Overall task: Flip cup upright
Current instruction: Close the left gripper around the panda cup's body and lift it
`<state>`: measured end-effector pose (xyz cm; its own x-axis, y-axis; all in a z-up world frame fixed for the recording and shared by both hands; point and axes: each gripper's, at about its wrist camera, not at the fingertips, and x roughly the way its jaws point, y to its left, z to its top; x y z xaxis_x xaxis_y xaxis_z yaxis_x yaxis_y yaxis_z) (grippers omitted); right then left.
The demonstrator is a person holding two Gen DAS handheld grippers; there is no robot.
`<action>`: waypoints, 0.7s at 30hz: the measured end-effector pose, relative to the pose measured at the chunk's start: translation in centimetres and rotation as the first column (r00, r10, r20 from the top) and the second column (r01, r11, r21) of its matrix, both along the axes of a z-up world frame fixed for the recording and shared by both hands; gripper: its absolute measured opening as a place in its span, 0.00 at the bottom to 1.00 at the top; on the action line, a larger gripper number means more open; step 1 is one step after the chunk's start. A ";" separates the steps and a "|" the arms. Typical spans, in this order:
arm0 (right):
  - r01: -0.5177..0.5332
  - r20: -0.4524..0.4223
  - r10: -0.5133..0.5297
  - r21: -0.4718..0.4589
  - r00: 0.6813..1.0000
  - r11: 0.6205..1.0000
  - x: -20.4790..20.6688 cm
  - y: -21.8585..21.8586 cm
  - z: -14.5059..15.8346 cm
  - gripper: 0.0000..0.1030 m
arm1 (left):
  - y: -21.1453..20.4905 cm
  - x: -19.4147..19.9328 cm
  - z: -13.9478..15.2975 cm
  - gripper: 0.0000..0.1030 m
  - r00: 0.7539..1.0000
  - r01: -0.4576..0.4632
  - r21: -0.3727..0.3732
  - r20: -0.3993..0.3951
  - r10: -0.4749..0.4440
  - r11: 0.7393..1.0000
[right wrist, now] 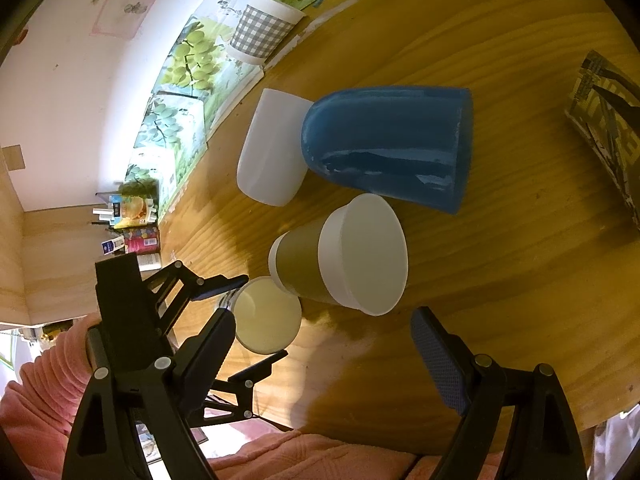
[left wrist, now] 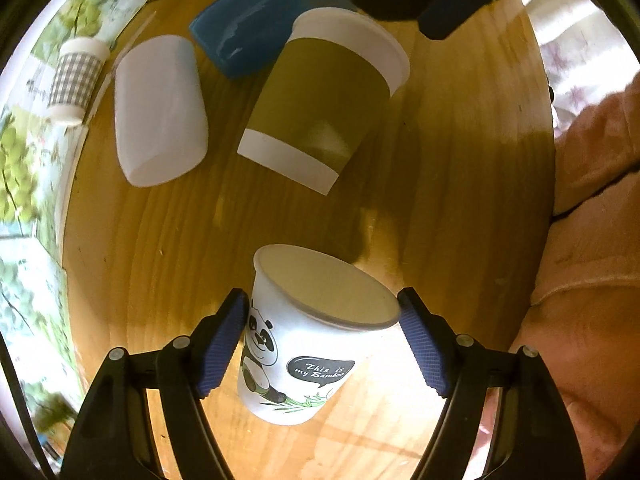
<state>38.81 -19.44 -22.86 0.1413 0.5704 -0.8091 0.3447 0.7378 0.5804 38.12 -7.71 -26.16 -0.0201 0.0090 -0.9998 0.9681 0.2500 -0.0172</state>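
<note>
Left wrist view: left hand-held gripper [left wrist: 322, 312] clamped on panda cup [left wrist: 304, 344], 1 blue ribbed pad [left wrist: 224, 348] against its left side, the other touching its rim at the right. Cup white paper, printed with a panda and a speech bubble reading "This is my Bamboo", mouth open toward the camera and tilted, above the wooden table [left wrist: 440, 200]; contact with the tabletop not clear. Farther along the table, olive-sleeved paper cup [left wrist: 324, 108] lying on its side, base toward the camera. Just left of it, translucent white cup [left wrist: 160, 108] also on its side. Behind both, blue cup [left wrist: 260, 28] on its side. At the far left edge, grey checked cup [left wrist: 76, 76] near a strip of grape pictures [left wrist: 24, 160].

Right wrist view: right hand-held gripper [right wrist: 320, 344] spread wide, nothing between the fingers, hovering over the table's near edge. Olive-sleeved paper cup just beyond it, open mouth facing the camera. Panda cup to its lower left, pale interior visible, pinched by the left hand-held gripper. Blue cup overlapping the translucent white cup behind. Grey checked cup upright-looking by the wall. Pink sleeve [right wrist: 44, 392] at the lower left.
</note>
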 end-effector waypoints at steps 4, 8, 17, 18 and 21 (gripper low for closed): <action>-0.007 0.005 0.007 0.002 1.000 1.000 -0.1 0.2 0.1 0.87 | 0.8 0.0 0.4 0.76 0.997 -0.072 -0.001 -0.041 0.072 0.997; -0.019 0.016 0.019 0.004 1.000 1.000 -0.2 0.5 0.5 0.87 | 1.6 0.3 0.2 0.76 0.983 -0.165 -0.006 -0.082 0.164 0.986; -0.046 0.043 0.045 0.013 0.998 0.999 -0.7 0.9 1.3 0.87 | 3.0 0.9 0.9 0.76 0.917 -0.388 -0.049 -0.116 0.381 0.920; -0.048 0.048 0.047 0.014 0.998 0.999 -0.8 0.9 1.5 0.87 | 3.4 1.1 1.1 0.76 0.909 -0.409 -0.055 -0.118 0.400 0.911; -0.055 0.060 0.053 0.015 0.997 0.998 -0.8 1.0 2.0 0.87 | 5.0 1.9 1.8 0.76 0.870 -0.487 -0.079 -0.129 0.476 0.870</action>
<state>38.02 -18.47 -20.88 0.1574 0.5921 -0.7903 0.2692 0.7443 0.6112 40.04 -2.75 -24.38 -0.0969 -0.1335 -0.9863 0.7191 0.6757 -0.1621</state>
